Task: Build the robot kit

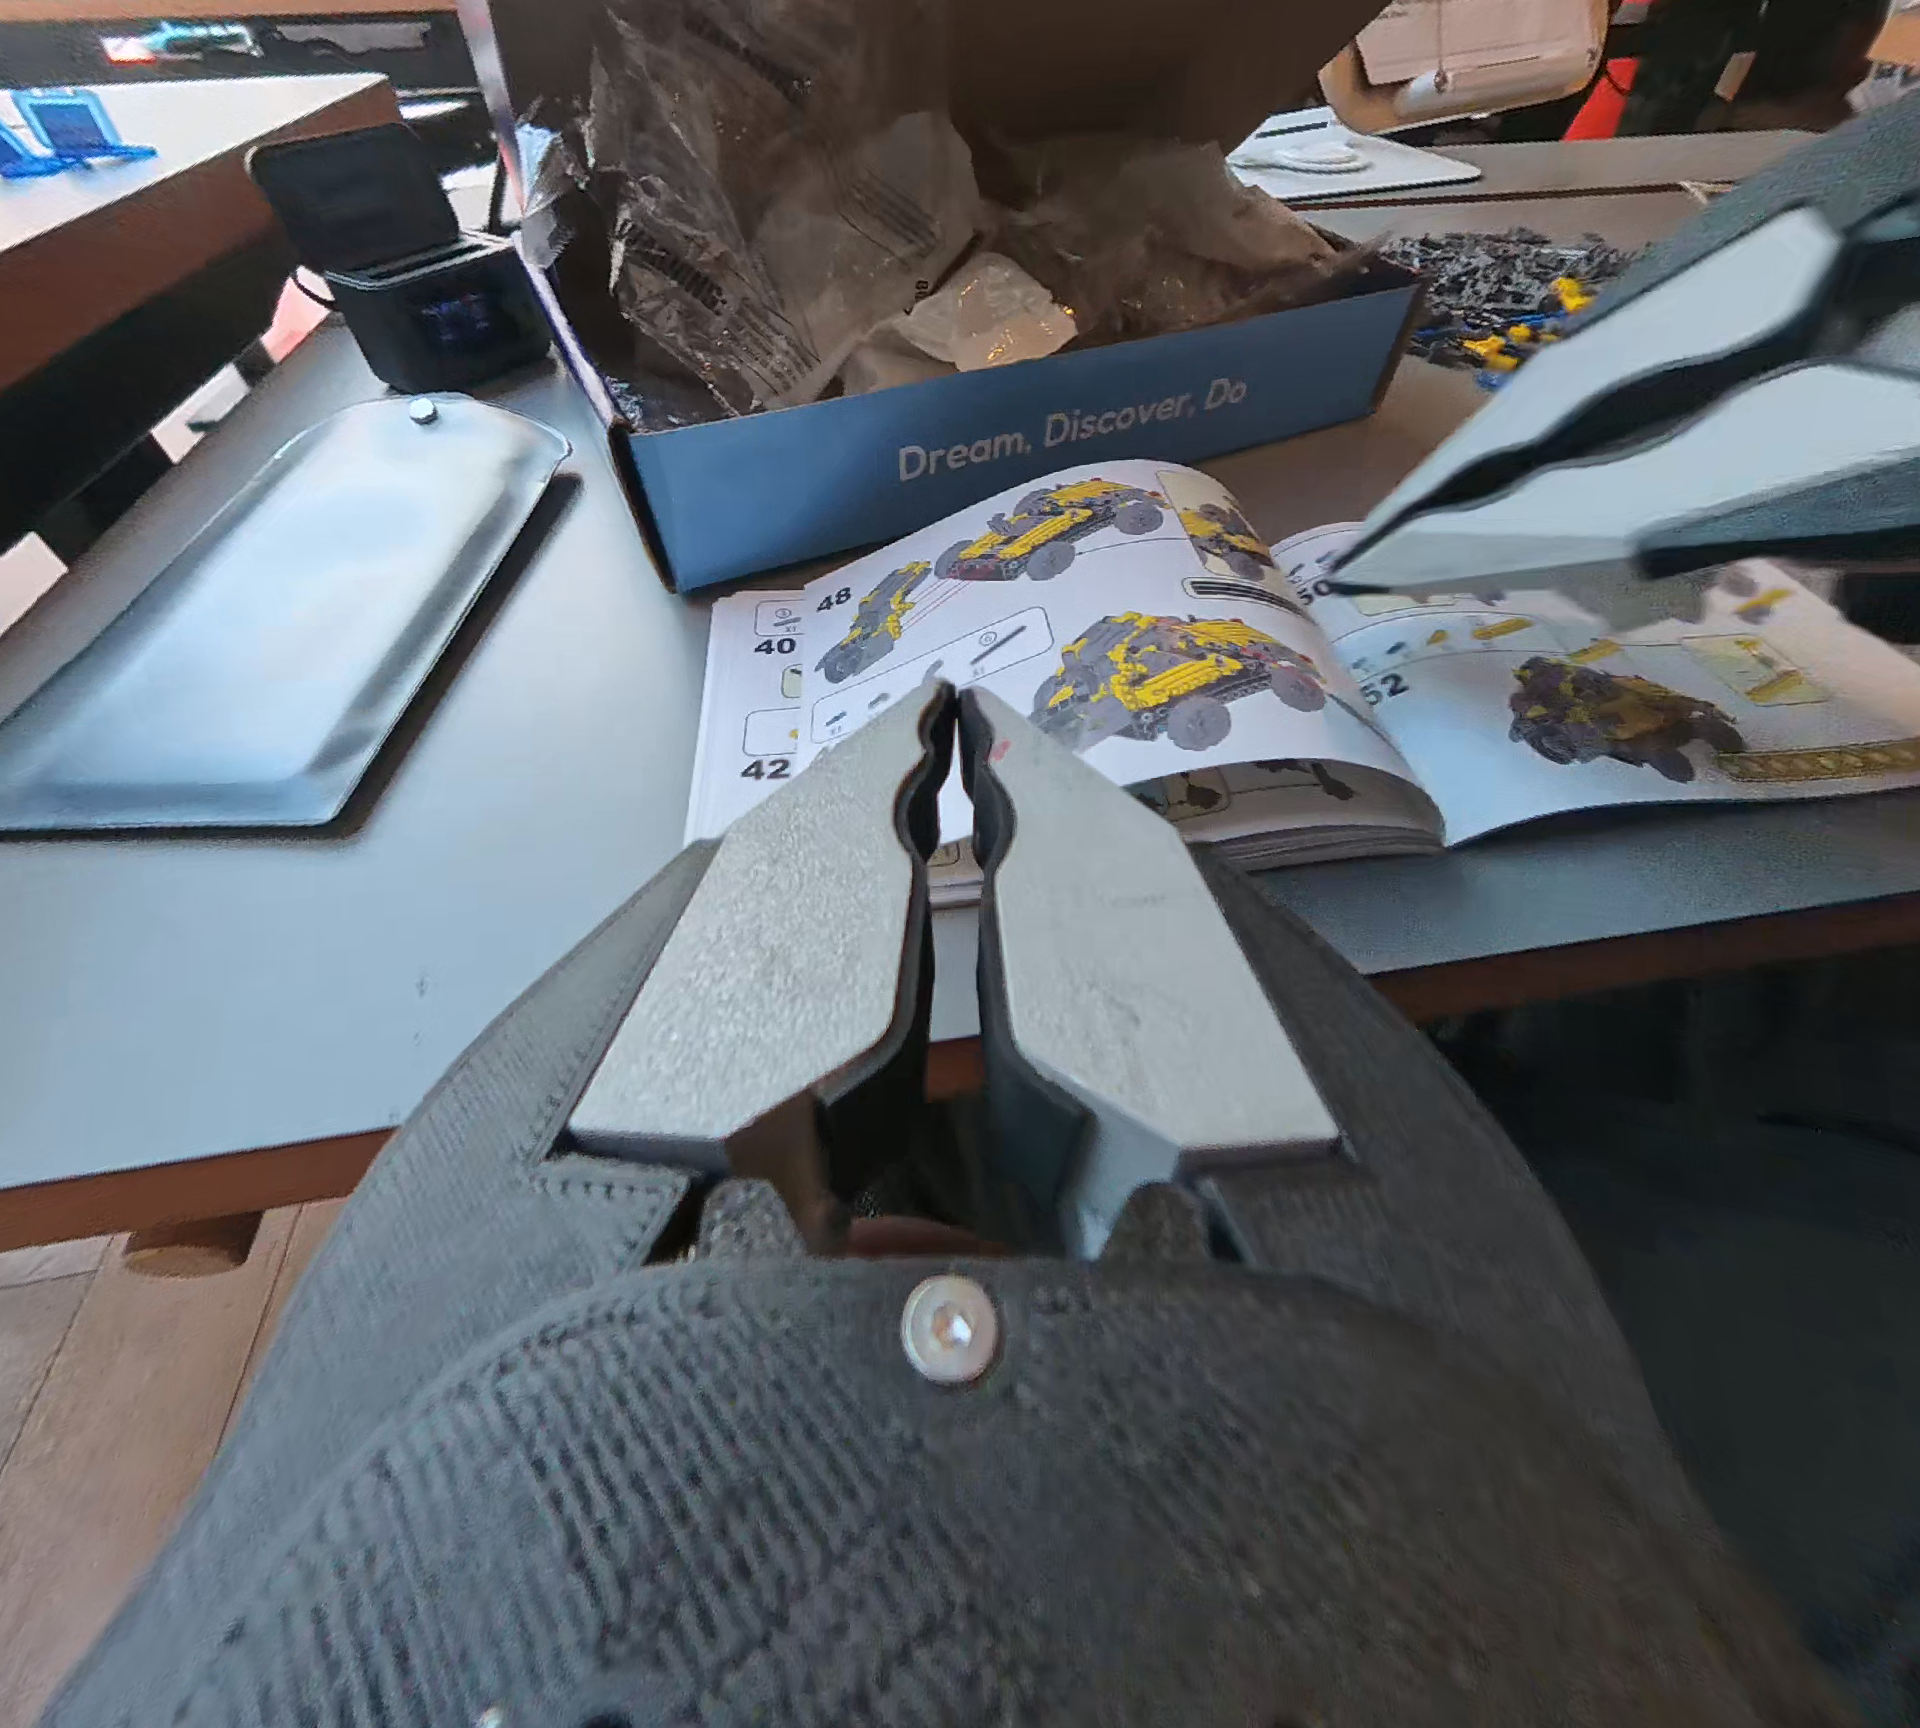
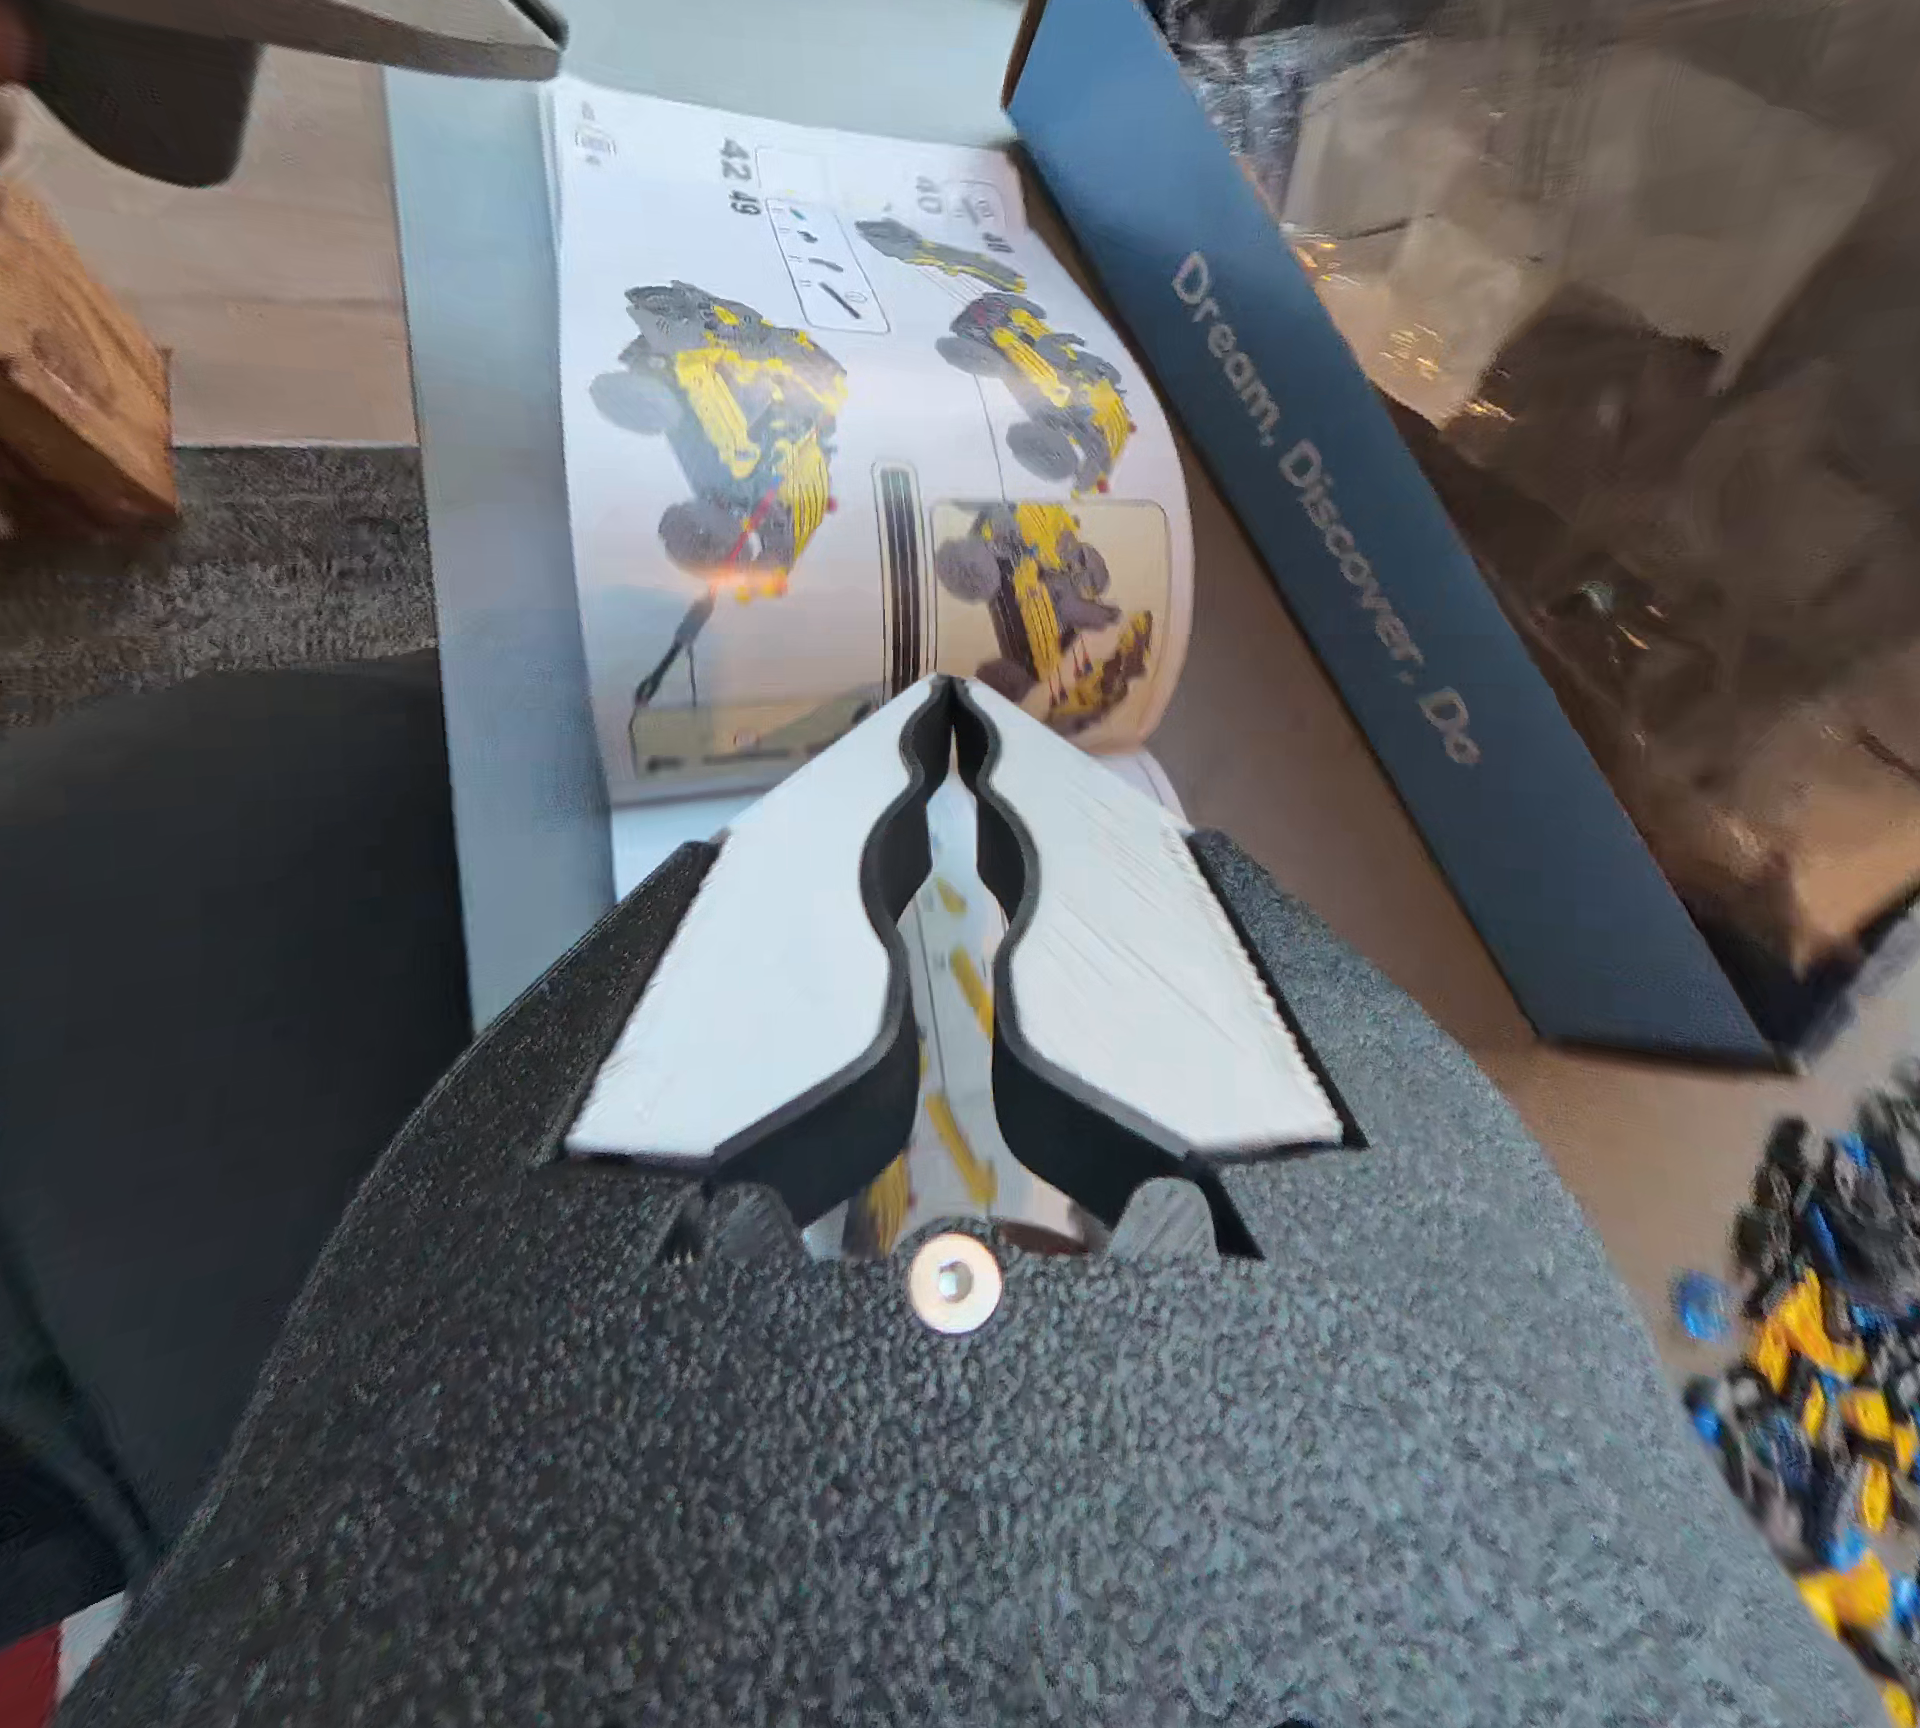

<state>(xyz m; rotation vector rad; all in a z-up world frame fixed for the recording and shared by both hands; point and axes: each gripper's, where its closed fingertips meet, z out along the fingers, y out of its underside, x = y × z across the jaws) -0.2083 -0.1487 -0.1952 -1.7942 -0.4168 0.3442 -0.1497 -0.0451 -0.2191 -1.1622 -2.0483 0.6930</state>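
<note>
Left gripper [image 1: 956,702] closed | booklet [image 1: 1091,639] – box [image 1: 1018,452] behind

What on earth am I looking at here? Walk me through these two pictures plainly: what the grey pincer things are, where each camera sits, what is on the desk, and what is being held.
No robot here: a person holds a hand tool in each hand, and each tool ends in a two-finger gripper with a camera that looks along the fingers.

The left wrist view shows the left gripper, with the right gripper coming in from the side. The right wrist view shows the right one up close.

On the grey table lie an open instruction booklet with pictures of a yellow vehicle, a blue cardboard box full of plastic bags, a pile of small building pieces, a flat grey pouch and a small black case.

Both grippers are shut, above the booklet. Neither visibly holds anything.
</note>
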